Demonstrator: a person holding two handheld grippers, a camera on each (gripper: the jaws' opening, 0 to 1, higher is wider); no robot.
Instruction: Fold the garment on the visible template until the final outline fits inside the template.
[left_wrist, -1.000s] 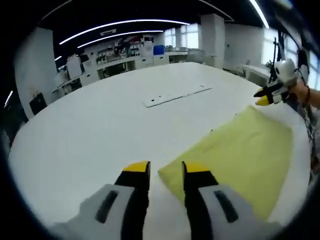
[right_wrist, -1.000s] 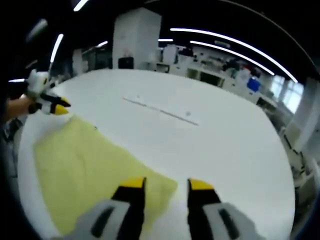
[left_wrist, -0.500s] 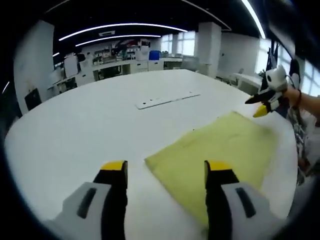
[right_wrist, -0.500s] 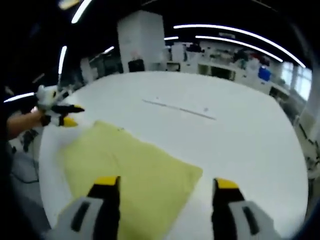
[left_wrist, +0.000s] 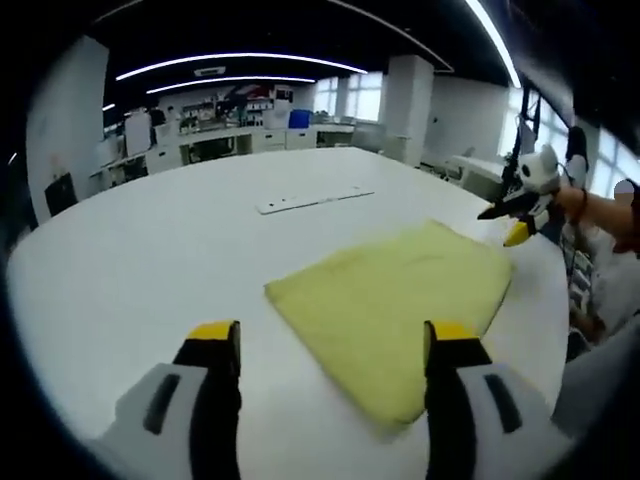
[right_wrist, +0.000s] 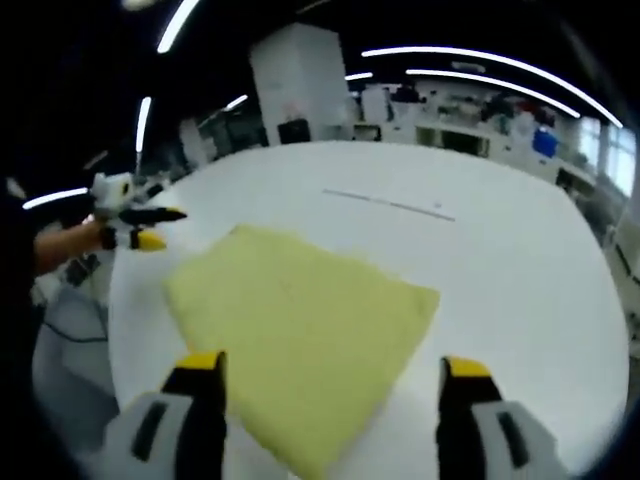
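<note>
A yellow garment (left_wrist: 395, 295), folded into a flat rectangle, lies on the white table (left_wrist: 150, 260). In the left gripper view my left gripper (left_wrist: 333, 340) stands open, low over the garment's near corner, with nothing between its jaws. My right gripper (left_wrist: 515, 208) hangs beyond the garment's far right corner, held by a hand, its jaws apart. In the right gripper view the garment (right_wrist: 300, 315) spreads ahead of my open right gripper (right_wrist: 332, 368), and the left gripper (right_wrist: 148, 227) hovers off the garment's left corner.
A flat white strip (left_wrist: 312, 199) lies on the table beyond the garment, also seen as the strip (right_wrist: 390, 203) in the right gripper view. Desks, shelves and pillars stand far behind. The table edge (right_wrist: 120, 330) runs close to the garment's left side.
Both grippers have opened wide and drawn back from the garment's corners. The garment now lies flat, and more of it shows in both views.
</note>
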